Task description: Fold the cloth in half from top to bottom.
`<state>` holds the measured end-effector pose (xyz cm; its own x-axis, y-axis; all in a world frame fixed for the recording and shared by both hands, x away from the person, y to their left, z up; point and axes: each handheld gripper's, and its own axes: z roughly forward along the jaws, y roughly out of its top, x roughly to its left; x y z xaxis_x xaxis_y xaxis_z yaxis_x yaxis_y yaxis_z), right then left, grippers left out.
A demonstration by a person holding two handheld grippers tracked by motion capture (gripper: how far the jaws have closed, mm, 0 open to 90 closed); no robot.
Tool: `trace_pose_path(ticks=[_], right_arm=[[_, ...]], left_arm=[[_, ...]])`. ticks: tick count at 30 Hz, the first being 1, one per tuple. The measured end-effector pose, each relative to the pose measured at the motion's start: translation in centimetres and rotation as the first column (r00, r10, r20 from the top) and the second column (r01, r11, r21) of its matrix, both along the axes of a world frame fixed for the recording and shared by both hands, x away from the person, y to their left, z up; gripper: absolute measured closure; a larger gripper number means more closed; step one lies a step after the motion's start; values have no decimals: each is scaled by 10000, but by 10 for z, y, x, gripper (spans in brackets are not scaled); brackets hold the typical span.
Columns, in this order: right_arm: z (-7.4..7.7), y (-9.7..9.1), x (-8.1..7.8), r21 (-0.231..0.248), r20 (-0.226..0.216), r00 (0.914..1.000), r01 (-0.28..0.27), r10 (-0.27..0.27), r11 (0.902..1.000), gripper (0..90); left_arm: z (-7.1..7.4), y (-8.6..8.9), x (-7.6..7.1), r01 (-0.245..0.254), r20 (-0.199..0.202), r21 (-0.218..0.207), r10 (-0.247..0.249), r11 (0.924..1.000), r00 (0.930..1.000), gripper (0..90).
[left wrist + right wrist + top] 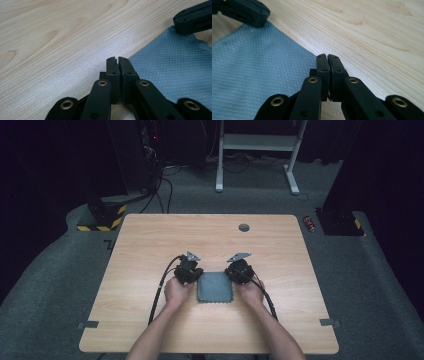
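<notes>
A grey cloth [215,287] is laid flat near the middle of the wooden bench [150,240], between the two hands, w/ its scalloped near edge toward the person. The left hand-held gripper [192,274] is positioned at the cloth's left edge and the right hand-held gripper [236,272] at its right edge, approx. opposite each other. In the left gripper view the jaws are seen pressed together, tips at the cloth [172,67] border; whether fabric is pinched between them cannot be told, since the tips cover the edge. The same applies in the right gripper view: jaws are closed, tips at the boundary between cloth [257,75] and bare bench [374,37], and a held fold is not confirmed. The other hand-held gripper [242,12] is seen farther off at the far corner of the fabric. Handling, as judged: the material is thin, light and limp, w/ a fine diamond weave (prob. microfibre), so no stiffness can be relied on; it is expected to drape and sag when lifted and to slide easily on the smooth wood. Hold is best taken at the side edges or corners, w/ a small fold of fabric gathered between the pads, both sides at equal height. No fragility is anticipated; slippage from a shallow pinch is the main risk.
</notes>
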<state>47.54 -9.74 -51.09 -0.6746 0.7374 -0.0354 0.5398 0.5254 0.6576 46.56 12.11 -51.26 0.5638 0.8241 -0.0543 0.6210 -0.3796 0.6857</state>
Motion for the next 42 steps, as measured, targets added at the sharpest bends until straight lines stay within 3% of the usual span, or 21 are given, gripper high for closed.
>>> trace_pose_path(ticks=[3,4,7,8,11,13,14,19,20,21,22,23,24,26,30,35,37,42], right_arm=[[0,-1,1,101,25,9998,185,-185,9998,809],[3,-4,0,278,110,9994,314,-317,9991,785],[8,-7,-3,657,199,9991,349,-362,9972,779],[13,-8,-10,845,314,9993,194,-222,9962,771],[13,-9,-17,866,403,9992,-65,31,9962,764],[11,-10,-24,740,484,9986,-253,218,9969,754],[8,-15,-31,902,457,9988,-229,188,9957,739],[8,-32,-45,1257,522,9986,-18,-48,9921,707],[9,-36,-48,1341,592,9982,-9,-71,9910,701],[11,-49,-57,1559,675,9973,173,-281,9876,683],[11,-49,-57,1559,675,9973,173,-281,9876,683],[11,-62,-66,1698,666,9965,389,-509,9847,668],[11,-62,-66,1698,666,9965,389,-509,9847,668],[6,-80,-76,1608,711,9940,705,-828,9845,654],[0,-93,-82,1558,666,9912,1033,-1148,9824,643],[-4,-105,-92,1410,680,9866,1377,-1484,9804,628],[-6,-109,-96,1273,715,9851,1464,-1563,9810,625],[-6,-113,-100,1290,785,9835,1520,-1629,9799,625]], left_arm=[[2,1,-2,-290,112,249,287,9993,9995,684],[5,5,-6,-368,334,204,361,9991,9988,635],[8,8,-16,-403,364,-197,410,9990,9985,574],[8,10,-28,-224,310,-314,234,9993,9992,534],[6,11,-41,-61,372,-260,71,9996,9993,513],[0,10,-49,-54,379,0,54,10000,9993,509],[-3,9,-51,-62,326,114,58,9999,9995,497],[-2,13,-56,-218,546,-462,243,9987,9982,446],[0,16,-60,-254,639,-732,302,9970,9975,443],[4,23,-67,-261,683,-1290,352,9913,9970,435],[4,23,-67,-261,683,-1290,352,9913,9970,425],[7,33,-75,-279,761,-1648,409,9859,9963,420],[7,33,-75,-279,761,-1648,409,9859,9963,417],[8,48,-88,-402,902,-1778,570,9832,9943,409],[6,64,-97,-724,993,-1672,899,9833,9910,409],[2,83,-108,-1251,1140,-1155,1383,9854,9838,409],[-1,94,-113,-1576,1114,-1224,1713,9799,9789,409],[-4,105,-117,-1825,1112,-1173,1956,9762,9744,408]])
